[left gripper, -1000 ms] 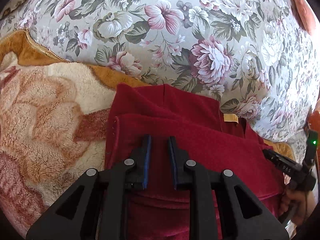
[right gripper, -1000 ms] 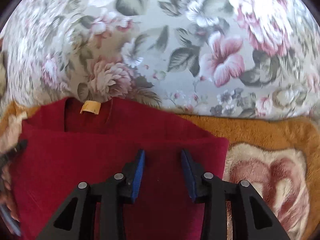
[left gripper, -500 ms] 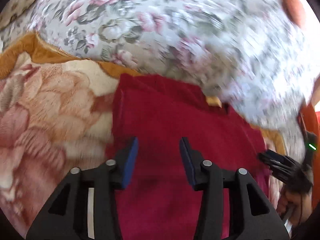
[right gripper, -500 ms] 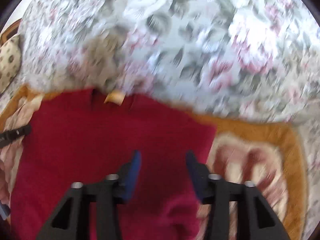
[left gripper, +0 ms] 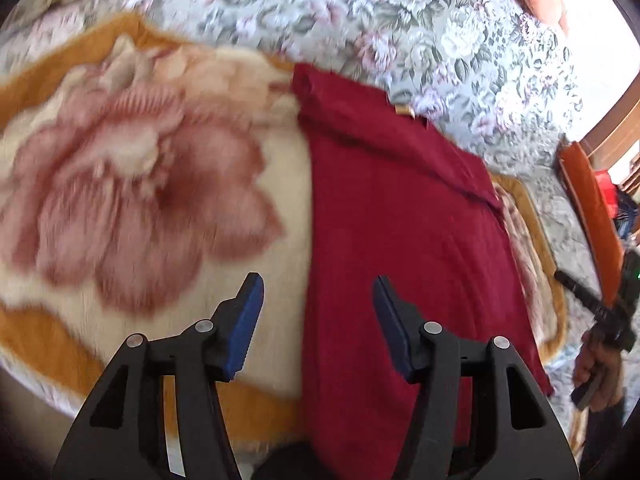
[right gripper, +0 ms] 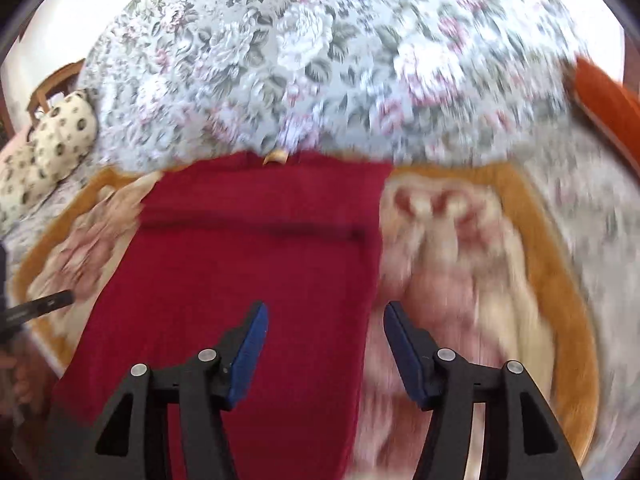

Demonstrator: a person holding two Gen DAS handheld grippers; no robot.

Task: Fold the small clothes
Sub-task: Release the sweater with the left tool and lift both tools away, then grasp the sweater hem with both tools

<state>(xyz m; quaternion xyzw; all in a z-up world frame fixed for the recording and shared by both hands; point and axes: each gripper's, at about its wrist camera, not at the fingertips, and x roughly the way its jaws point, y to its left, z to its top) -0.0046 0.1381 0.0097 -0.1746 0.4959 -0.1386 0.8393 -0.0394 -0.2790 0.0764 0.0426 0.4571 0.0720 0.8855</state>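
A dark red garment (left gripper: 404, 232) lies flat in a long folded strip on a plush flowered blanket (left gripper: 140, 184), its collar with a yellow tag (left gripper: 405, 109) at the far end. My left gripper (left gripper: 318, 300) is open and empty, raised above the garment's left edge. My right gripper (right gripper: 324, 328) is open and empty, raised above the same garment's (right gripper: 256, 264) right edge. The tag (right gripper: 276, 157) shows at the far end there too. The right gripper also shows at the right edge of the left wrist view (left gripper: 600, 312).
The blanket (right gripper: 472, 264) has an orange border and lies on a grey floral bedspread (right gripper: 320, 64). A spotted cushion (right gripper: 48, 136) lies at far left. An orange chair edge (left gripper: 592, 208) stands at right. Both views are motion-blurred.
Both grippers let go of the garment, opened wide and pulled back and up from the collar end. The folded garment now lies flat in a long strip.
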